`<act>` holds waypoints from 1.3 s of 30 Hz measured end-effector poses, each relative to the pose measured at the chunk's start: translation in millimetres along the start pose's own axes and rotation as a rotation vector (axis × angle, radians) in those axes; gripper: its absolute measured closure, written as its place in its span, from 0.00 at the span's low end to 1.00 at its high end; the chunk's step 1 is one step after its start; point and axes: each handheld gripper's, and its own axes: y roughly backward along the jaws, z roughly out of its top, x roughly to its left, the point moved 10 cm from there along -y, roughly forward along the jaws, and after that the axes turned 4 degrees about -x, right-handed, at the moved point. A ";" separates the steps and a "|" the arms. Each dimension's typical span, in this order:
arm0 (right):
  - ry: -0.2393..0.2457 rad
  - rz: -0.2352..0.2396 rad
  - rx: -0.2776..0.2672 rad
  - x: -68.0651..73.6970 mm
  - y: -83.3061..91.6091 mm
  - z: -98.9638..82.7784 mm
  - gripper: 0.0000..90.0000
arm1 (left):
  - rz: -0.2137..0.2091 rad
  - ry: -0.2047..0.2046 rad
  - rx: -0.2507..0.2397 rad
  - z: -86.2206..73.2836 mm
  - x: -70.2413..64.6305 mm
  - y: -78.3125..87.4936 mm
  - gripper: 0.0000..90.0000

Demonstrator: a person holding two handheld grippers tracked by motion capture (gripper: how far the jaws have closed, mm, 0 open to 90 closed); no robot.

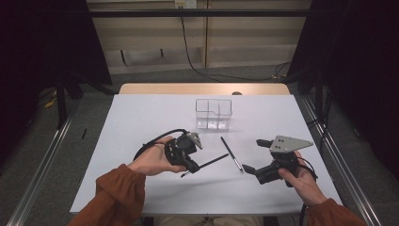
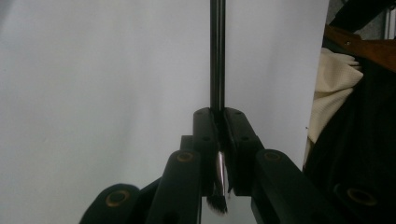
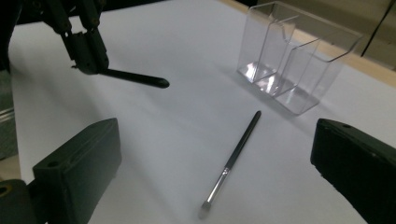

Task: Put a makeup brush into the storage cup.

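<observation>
Held brush [image 2: 217,56] clamped between left gripper [image 1: 188,165] jaws, handle jutting beyond them

No writing, label, brand, number or sign can be read anywhere in these pictures.
</observation>
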 end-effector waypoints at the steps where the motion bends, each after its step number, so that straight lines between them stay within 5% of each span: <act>1: 0.013 0.014 0.028 1.5 -3.1 -0.2 0.02 | -0.003 0.004 0.006 -0.7 -0.7 -0.6 0.94; 14: 0.075 0.222 0.322 14.8 -18.0 -2.8 0.05 | -0.030 -0.024 0.065 -4.8 -5.7 -6.0 0.94; 20: 0.118 0.338 0.404 25.0 -25.0 -9.0 0.05 | -0.037 -0.023 0.088 -5.9 -8.5 -9.6 0.94; 31: 0.176 0.411 0.556 31.4 -37.2 -8.7 0.16 | -0.043 -0.036 0.108 -6.3 -10.5 -12.4 0.94; 39: 0.184 0.459 0.591 37.3 -42.3 -7.6 0.30 | -0.043 -0.048 0.122 -7.1 -10.5 -13.5 0.94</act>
